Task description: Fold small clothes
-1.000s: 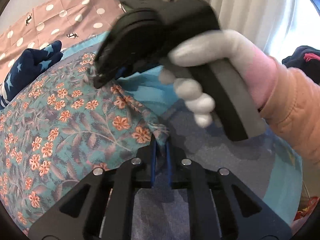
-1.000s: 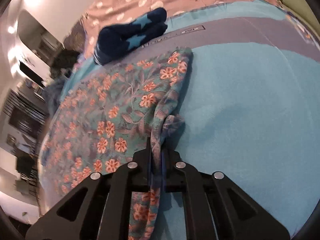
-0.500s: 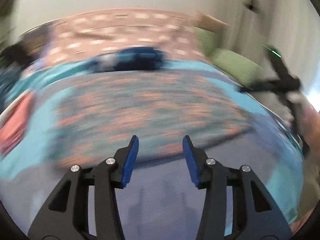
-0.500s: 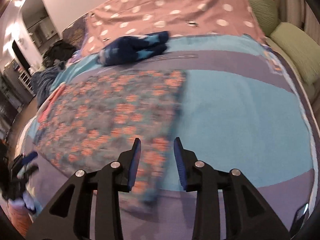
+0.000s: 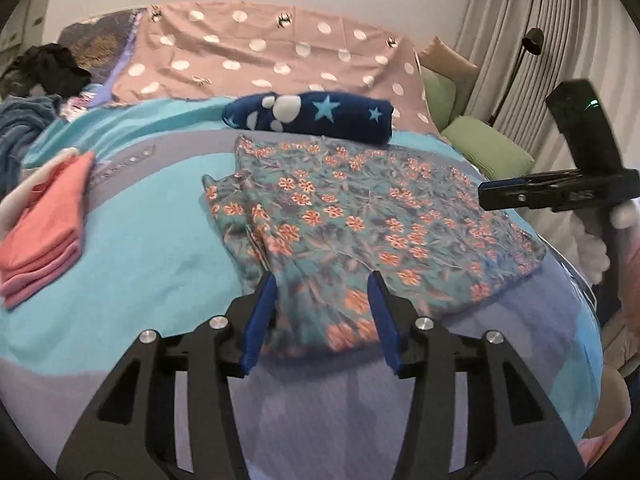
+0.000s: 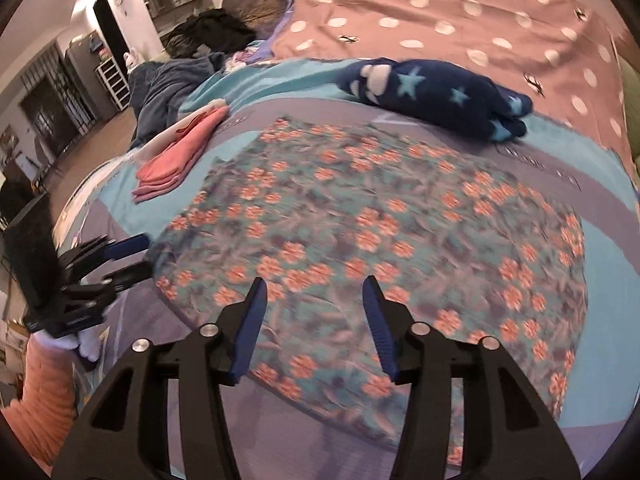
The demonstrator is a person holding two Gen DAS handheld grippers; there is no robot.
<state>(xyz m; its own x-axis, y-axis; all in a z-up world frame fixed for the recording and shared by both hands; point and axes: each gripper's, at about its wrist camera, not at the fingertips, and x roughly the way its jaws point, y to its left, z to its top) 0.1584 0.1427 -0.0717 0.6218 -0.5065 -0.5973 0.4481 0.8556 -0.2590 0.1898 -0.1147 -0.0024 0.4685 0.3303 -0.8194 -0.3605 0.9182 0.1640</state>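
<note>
A teal garment with orange flowers (image 5: 360, 216) lies spread flat on the blue and grey bed cover (image 5: 152, 264); it also shows in the right wrist view (image 6: 380, 232). My left gripper (image 5: 322, 312) is open and empty, above the garment's near edge. My right gripper (image 6: 312, 316) is open and empty, above the garment's near side. The right gripper also shows in the left wrist view (image 5: 532, 194) at the right, and the left gripper shows in the right wrist view (image 6: 120, 260) at the left.
A folded pink stack (image 5: 44, 224) lies at the left. A rolled navy star blanket (image 5: 312, 116) lies behind the garment. A pink dotted sheet (image 5: 260, 52) covers the back. Green cushions (image 5: 488, 146) and curtains are at the right. A dark clothes pile (image 6: 172, 88) lies far left.
Both grippers let go of the flowered garment, opened and pulled back. The garment now lies flat on the bed.
</note>
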